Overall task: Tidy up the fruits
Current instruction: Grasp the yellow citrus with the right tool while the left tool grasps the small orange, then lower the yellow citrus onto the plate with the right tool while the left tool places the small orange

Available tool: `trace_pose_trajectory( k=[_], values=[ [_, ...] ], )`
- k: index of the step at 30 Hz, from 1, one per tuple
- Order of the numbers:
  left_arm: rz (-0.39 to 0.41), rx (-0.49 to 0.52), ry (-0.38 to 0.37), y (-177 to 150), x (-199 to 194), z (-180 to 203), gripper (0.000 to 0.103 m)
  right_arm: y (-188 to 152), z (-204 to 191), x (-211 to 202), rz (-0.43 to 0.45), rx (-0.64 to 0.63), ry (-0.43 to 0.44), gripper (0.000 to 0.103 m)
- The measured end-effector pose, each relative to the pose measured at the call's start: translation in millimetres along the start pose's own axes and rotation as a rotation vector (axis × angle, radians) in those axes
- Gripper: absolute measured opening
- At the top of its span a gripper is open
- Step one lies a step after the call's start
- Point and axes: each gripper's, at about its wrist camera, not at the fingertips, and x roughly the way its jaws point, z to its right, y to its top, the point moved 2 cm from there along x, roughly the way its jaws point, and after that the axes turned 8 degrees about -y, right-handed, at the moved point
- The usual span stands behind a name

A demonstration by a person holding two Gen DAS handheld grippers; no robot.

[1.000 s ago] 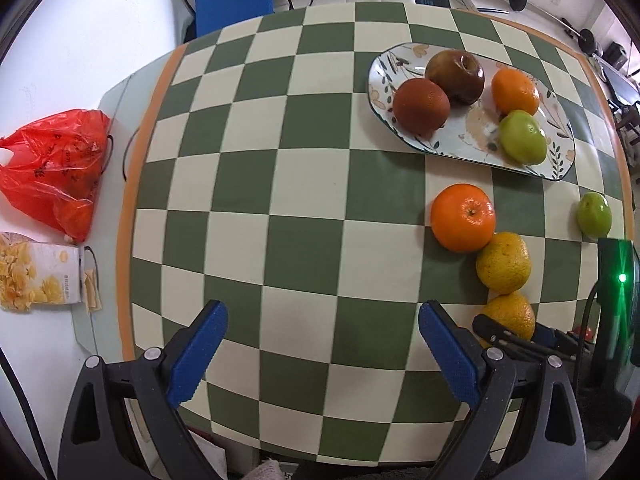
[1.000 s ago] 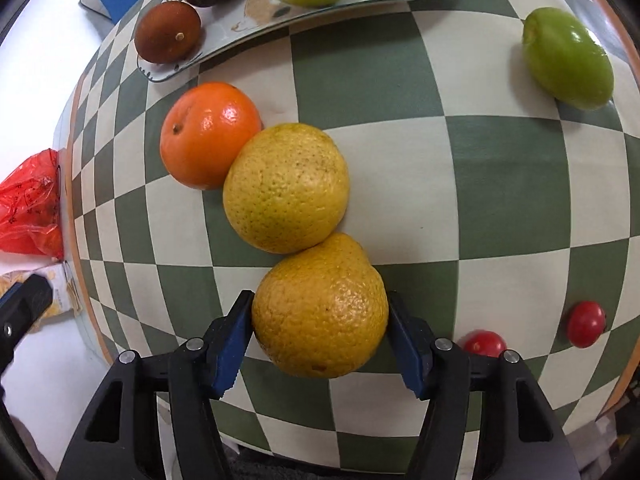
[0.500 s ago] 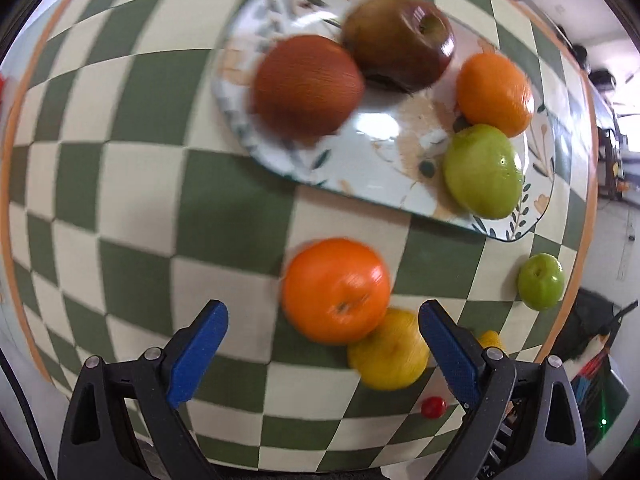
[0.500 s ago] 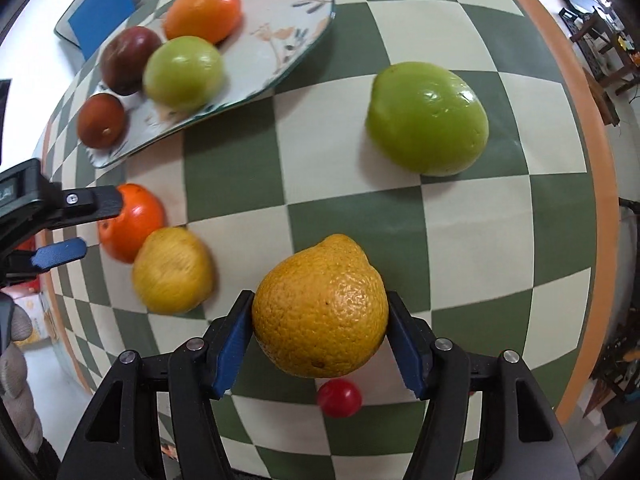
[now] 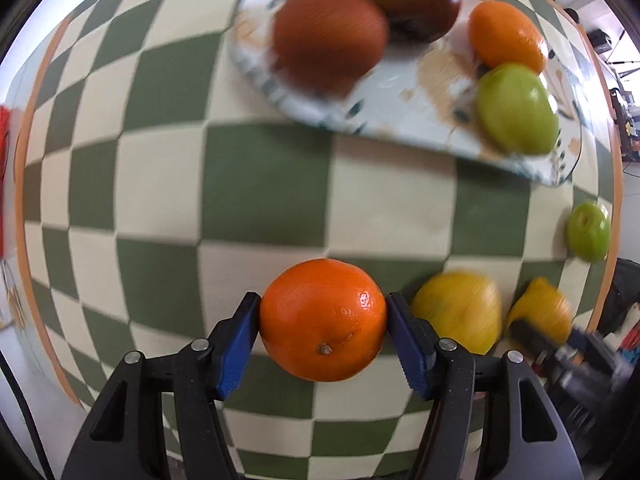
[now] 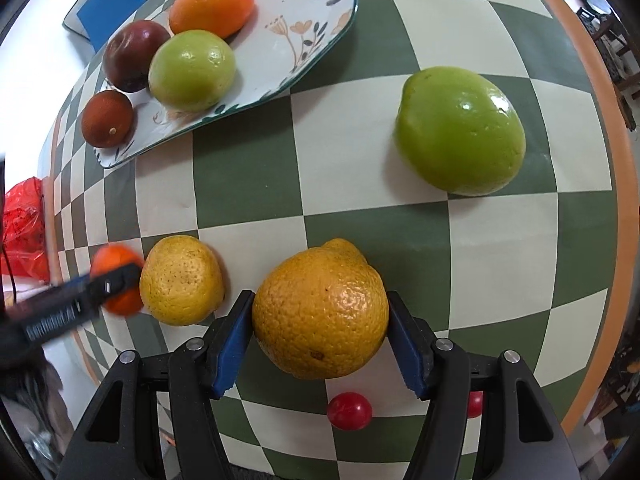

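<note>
Left tool (image 5: 323,322) pinching bright orange (image 5: 322,319); right tool (image 6: 320,318) pinching yellow-orange citrus (image 6: 321,309). Second yellow citrus (image 6: 182,280) on checkered surface (image 6: 248,184) between them.

Three oranges (image 6: 212,4), two yellow citrus (image 6: 181,280), two green fruits (image 6: 459,136) — two cherry tomatoes (image 6: 349,411) (second half-hidden).

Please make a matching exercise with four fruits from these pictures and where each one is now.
Things:
1. smooth bright orange fruit
2. rough yellow-orange citrus with a nub
3. large green apple-like fruit
4. dark red apple

Places:
A. on the floral oval plate
B. in the left gripper
C. alone on the checkered tablecloth
D. in the right gripper

Pairs: 1-B, 2-D, 3-C, 4-A
</note>
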Motion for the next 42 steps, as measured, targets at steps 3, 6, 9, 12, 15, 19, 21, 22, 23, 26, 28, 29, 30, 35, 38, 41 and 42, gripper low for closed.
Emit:
trace_pose_trajectory(
  k=[3, 6, 9, 12, 15, 19, 21, 22, 23, 26, 28, 29, 30, 35, 38, 41, 42],
  values=[
    [-0.002, -0.004, 0.017, -18, 5, -10, 0.061, 6, 5, -3, -0.011, 0.0, 0.016, 0.067],
    [-0.016, -0.015, 0.011, -29, 14, -16, 0.061, 8, 17, -15, -0.004, -0.003, 0.011, 0.068],
    [0.005, -0.014, 0.02, -30, 14, -15, 0.061, 10, 22, -23, -0.006, -0.009, 0.002, 0.068],
    [0.01, -0.005, 0.024, -30, 15, -11, 0.061, 10, 25, -23, -0.021, -0.015, -0.013, 0.068],
    [0.011, -0.009, 0.02, -31, 13, -4, 0.061, 9, 27, -17, -0.039, -0.004, -0.01, 0.068],
    [0.01, -0.017, 0.011, -35, 7, -10, 0.061, 5, 27, -13, -0.039, -0.006, -0.005, 0.066],
    [0.019, -0.018, 0.005, -35, 1, -11, 0.061, 4, 27, -15, -0.027, -0.009, -0.011, 0.066],
    [0.024, -0.017, -0.001, -35, -4, -11, 0.061, 3, 26, -16, -0.018, -0.007, -0.004, 0.066],
    [0.031, -0.017, -0.01, -34, -10, -10, 0.061, 3, 27, -20, -0.012, 0.001, 0.011, 0.066],
    [0.067, -0.017, -0.061, -31, -38, -6, 0.061, 8, 28, -40, 0.019, 0.027, 0.076, 0.066],
    [0.107, -0.013, -0.089, -23, -62, -2, 0.061, 17, 27, -59, 0.056, 0.033, 0.11, 0.066],
    [0.134, -0.006, -0.104, -16, -79, 0, 0.061, 23, 26, -68, 0.077, 0.036, 0.125, 0.066],
    [0.161, 0.002, -0.115, -6, -95, 3, 0.061, 31, 24, -77, 0.095, 0.036, 0.139, 0.066],
    [0.224, 0.039, -0.097, 62, -139, 2, 0.061, 87, 16, -100, 0.156, 0.034, 0.119, 0.066],
    [0.226, 0.052, -0.033, 111, -137, -4, 0.061, 116, 14, -95, 0.15, 0.036, 0.08, 0.066],
    [0.193, 0.051, -0.006, 149, -118, -5, 0.061, 139, 14, -84, 0.138, 0.028, 0.028, 0.066],
    [0.178, 0.053, -0.002, 156, -116, -8, 0.061, 143, 13, -80, 0.134, 0.027, 0.018, 0.066]
  ],
)
